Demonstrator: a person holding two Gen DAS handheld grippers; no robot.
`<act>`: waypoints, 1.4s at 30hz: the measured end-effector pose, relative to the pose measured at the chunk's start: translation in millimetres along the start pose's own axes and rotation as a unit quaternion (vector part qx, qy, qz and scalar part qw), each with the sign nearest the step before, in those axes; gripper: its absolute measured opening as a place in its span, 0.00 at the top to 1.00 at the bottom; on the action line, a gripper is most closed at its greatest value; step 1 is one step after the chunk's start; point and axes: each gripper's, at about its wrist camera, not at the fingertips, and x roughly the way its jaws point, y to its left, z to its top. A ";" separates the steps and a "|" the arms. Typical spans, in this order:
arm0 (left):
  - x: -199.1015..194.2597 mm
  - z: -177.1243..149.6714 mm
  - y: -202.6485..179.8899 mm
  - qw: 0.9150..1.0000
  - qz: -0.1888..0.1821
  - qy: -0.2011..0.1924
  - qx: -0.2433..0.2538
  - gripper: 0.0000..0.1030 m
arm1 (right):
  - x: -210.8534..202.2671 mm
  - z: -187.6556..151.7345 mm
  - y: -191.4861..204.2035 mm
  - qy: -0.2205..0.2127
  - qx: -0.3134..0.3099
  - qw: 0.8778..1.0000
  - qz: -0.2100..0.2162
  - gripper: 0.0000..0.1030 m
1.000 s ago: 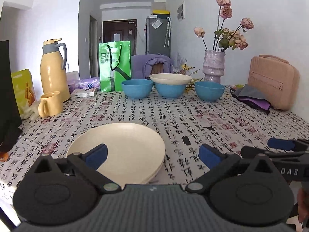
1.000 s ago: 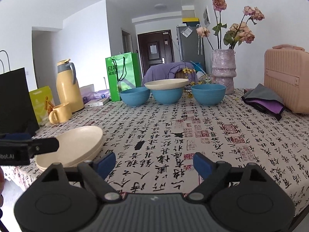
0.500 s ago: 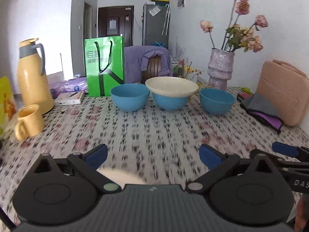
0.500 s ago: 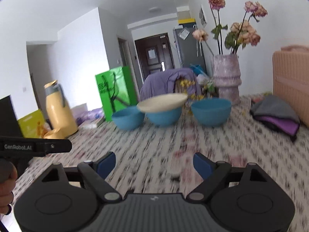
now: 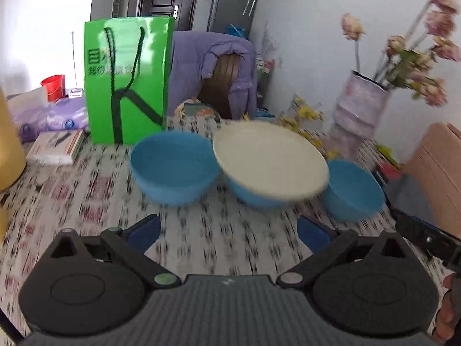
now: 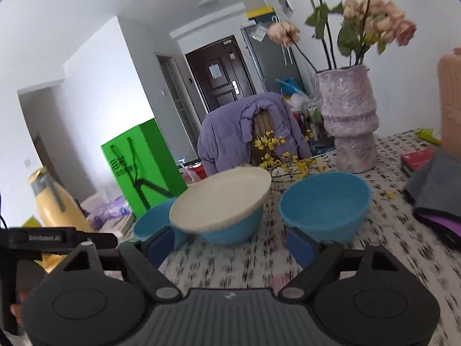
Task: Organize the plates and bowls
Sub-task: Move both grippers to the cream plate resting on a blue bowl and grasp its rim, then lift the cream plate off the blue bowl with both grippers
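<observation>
The cream plate (image 5: 269, 158) is found resting tilted on the middle blue bowl (image 6: 230, 229), in a row with a left blue bowl (image 5: 173, 170) and a right blue bowl (image 6: 325, 204) on the patterned tablecloth (image 5: 224, 227) at the far side of the table. A second ago this row was seen small and distant, with a stack of cream plates lying close under the left gripper; now the bowls fill both views and the near stack has been lost from sight, so both tools have been carried forward across the table. The left gripper (image 5: 229, 229) is spread wide with nothing between its fingers, and the right gripper (image 6: 230, 245) is likewise wide and empty (its blue pads frame the middle bowl). An approach to the plate on the bowl is probably being made, though the motion blur leaves the exact target uncertain. The green bag (image 5: 126, 80) and the vase (image 6: 348, 127) stand just behind the row.
</observation>
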 end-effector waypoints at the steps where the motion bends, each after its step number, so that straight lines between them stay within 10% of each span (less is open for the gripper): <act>1: 11.0 9.3 0.4 1.000 0.002 0.004 -0.002 0.00 | 14.9 9.7 -5.3 0.010 0.010 1.000 -0.001 0.20; 8: 78.3 58.5 10.8 1.000 -0.002 -0.002 -0.017 0.07 | 100.8 55.0 -30.2 0.050 0.042 0.998 -0.009 0.43; 24: 173.6 66.6 40.5 0.994 -0.030 0.059 -0.082 0.83 | 208.1 53.3 -72.0 0.108 0.108 0.988 -0.011 0.87; 42: 60.5 48.5 13.1 0.997 -0.005 0.038 -0.073 0.91 | 117.4 55.4 -30.0 0.081 0.080 0.993 0.011 0.92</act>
